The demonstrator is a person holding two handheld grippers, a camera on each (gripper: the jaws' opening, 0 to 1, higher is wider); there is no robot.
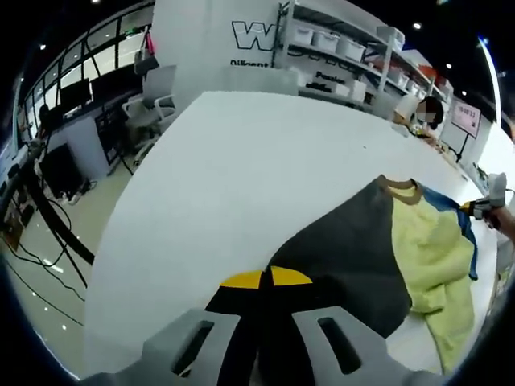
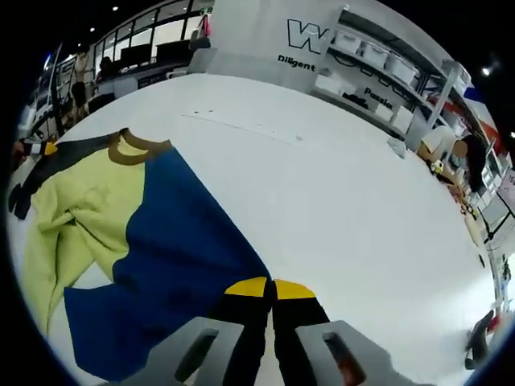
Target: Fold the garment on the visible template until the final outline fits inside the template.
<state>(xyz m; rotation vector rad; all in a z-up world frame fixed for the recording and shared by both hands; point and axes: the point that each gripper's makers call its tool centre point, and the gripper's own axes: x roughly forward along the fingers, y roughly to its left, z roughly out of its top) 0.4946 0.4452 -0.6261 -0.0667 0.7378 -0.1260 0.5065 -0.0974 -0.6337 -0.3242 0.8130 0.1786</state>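
Note:
A garment lies spread on the white table. It has a dark grey side, a pale yellow middle, a blue side and a brown collar. My left gripper is shut, yellow tips together, on the edge of the dark grey side. My right gripper is shut on the tip of the blue side. The yellow middle is crumpled in folds. Each gripper shows small across the garment in the other view: the right gripper and the left gripper.
Faint marks cross the bare white table beyond the garment. The table edge drops to the floor on the left, by office chairs and desks. Shelves with bins line the back wall. A person sits at the far end.

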